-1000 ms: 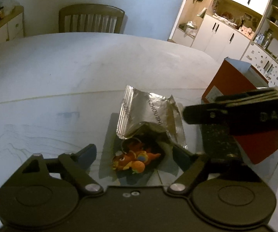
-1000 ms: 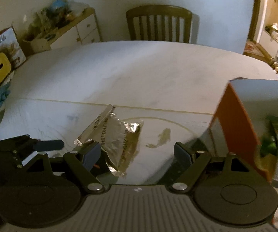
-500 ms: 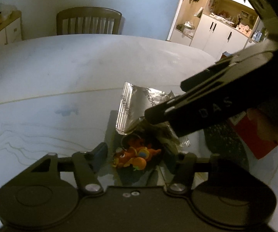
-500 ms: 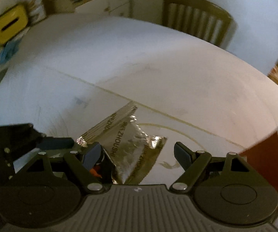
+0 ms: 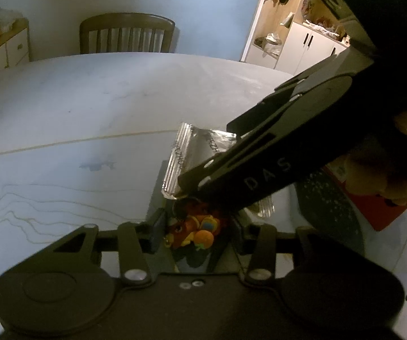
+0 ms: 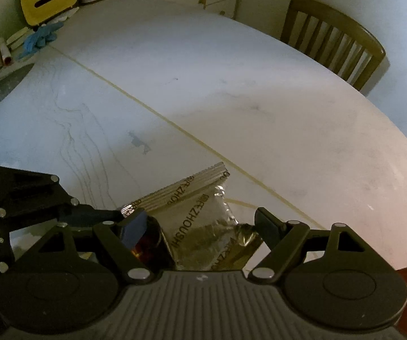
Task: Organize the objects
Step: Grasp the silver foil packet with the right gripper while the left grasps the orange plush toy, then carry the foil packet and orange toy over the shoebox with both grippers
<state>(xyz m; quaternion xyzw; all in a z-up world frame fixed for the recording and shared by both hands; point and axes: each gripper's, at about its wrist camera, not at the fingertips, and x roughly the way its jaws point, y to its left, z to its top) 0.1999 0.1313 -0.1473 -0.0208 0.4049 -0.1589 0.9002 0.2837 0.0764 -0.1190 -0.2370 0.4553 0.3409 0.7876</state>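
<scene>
Left wrist view: left gripper [image 5: 197, 231] half-open, fingers bracketing the orange plush toy [image 5: 195, 231] on the table [image 5: 90, 99]; contact unclear, not lifted. Right gripper [image 5: 186, 189] reaches over the foil packet [image 5: 195, 147]. Red box [image 5: 373, 206] at right, contents hidden here.

Right wrist view: right gripper [image 6: 200, 226] wide open, straddling the foil packet [image 6: 203, 223], holding nothing. 2 items still loose, so sorting looks unfinished.

Two wrist cameras, close and low over the table [image 5: 90, 99]

Both share the foil packet [image 5: 197, 147] [image 6: 200, 221], facing the chair [image 5: 127, 36] [image 6: 330, 39].
</scene>
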